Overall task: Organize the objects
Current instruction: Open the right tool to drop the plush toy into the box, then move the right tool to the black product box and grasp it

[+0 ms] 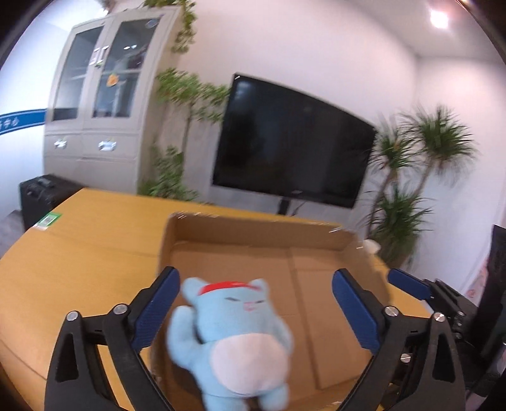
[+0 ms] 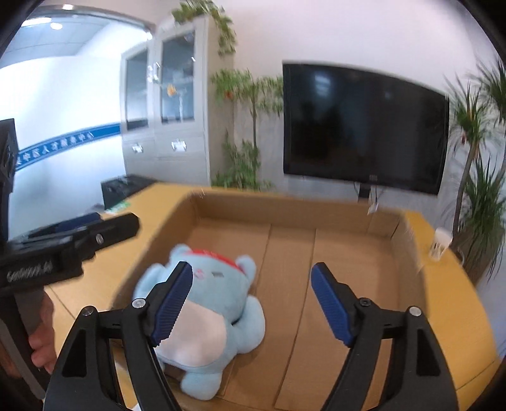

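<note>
Wooden table [image 1: 79, 259] bearing a shallow open cardboard box [image 2: 348, 218], low walls all round, wide bare floor right of the toy. Blue plush cat [image 2: 205, 319] on its back inside the box, near the left wall, touching neither tool. Left gripper [image 1: 253, 309] and right gripper [image 2: 251, 303] above it, jaws spread wide, gripping nothing.

Light: bright, ceiling lamp [image 1: 439, 15] glaring | Blur: motion smear (plants worst) | Edges: fisheye bending, dark corners

Both wrist views over shared box [image 1: 253, 230]
</note>
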